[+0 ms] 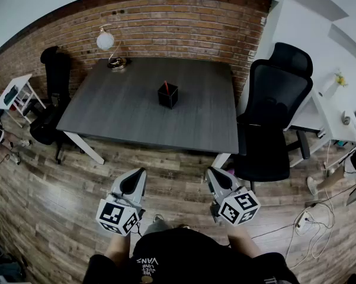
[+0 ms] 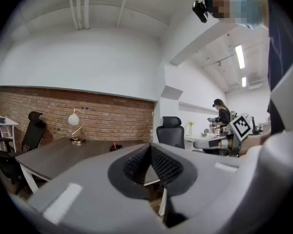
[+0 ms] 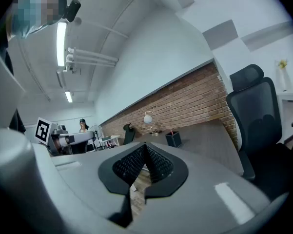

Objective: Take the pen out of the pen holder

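Note:
A black square pen holder [image 1: 167, 95] stands near the middle of the dark grey table [image 1: 124, 108], with a red pen [image 1: 166, 87] sticking up out of it. Both grippers hang well short of the table, over the wooden floor. My left gripper [image 1: 143, 171] and right gripper [image 1: 209, 171] point level toward the table, jaws pressed together with nothing between them. The holder [image 2: 116, 146] shows small in the left gripper view, past the shut left gripper [image 2: 150, 145]. In the right gripper view the holder [image 3: 174, 139] and pen [image 3: 171, 131] lie beyond the shut right gripper [image 3: 145, 145].
A white globe lamp [image 1: 105, 40] sits at the table's far left corner. A black office chair [image 1: 273, 114] stands at the table's right side, another [image 1: 52, 93] at its left. A brick wall [image 1: 183, 22] runs behind. A white desk [image 1: 327, 108] lies far right. Another person [image 2: 222, 114] is in the room.

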{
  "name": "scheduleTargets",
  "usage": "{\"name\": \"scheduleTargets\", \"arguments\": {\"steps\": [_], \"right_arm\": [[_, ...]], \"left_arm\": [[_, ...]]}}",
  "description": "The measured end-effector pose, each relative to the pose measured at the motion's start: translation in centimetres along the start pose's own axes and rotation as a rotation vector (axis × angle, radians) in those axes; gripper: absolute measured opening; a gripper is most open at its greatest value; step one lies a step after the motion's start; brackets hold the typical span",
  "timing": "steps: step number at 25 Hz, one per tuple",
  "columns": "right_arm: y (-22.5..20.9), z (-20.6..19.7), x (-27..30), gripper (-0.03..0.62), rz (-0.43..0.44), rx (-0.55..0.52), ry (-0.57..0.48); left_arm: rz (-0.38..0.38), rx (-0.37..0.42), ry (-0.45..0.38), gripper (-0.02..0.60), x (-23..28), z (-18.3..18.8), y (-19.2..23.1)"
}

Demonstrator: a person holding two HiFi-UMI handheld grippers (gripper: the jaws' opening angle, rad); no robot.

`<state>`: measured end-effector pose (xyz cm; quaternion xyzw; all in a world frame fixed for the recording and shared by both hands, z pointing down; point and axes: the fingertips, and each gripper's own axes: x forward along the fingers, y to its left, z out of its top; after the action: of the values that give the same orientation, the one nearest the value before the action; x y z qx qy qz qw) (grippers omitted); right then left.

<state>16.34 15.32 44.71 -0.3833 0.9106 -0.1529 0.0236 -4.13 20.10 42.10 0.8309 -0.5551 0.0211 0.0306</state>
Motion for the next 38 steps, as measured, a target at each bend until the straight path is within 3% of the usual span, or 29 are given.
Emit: {"name": "scheduleTargets", "arguments": {"steps": [7, 14, 27, 38], "right_arm": [[-0.9, 0.3, 1.1, 0.003, 0.015, 0.027, -0.027], [-2.1, -0.6, 4.3, 0.003, 0.004, 0.046, 0.006], [-6.1, -0.1, 15.2, 0.003, -0.075, 0.082, 0.033], [-6.9, 0.4, 23.7, 0.003, -0.145, 0.103, 0.018]], "left_arm": [[0.016, 0.014, 0.000, 0.055, 1.6, -0.3, 0.9], [-0.030, -0.020, 0.002, 0.060, 4.7, -1.6, 3.3], [-0.131, -0.052, 0.063, 0.104, 15.0, -2.9, 12.2], [-0.231, -0.062, 0.116, 0.138, 20.5, -4.2, 19.2]]}}
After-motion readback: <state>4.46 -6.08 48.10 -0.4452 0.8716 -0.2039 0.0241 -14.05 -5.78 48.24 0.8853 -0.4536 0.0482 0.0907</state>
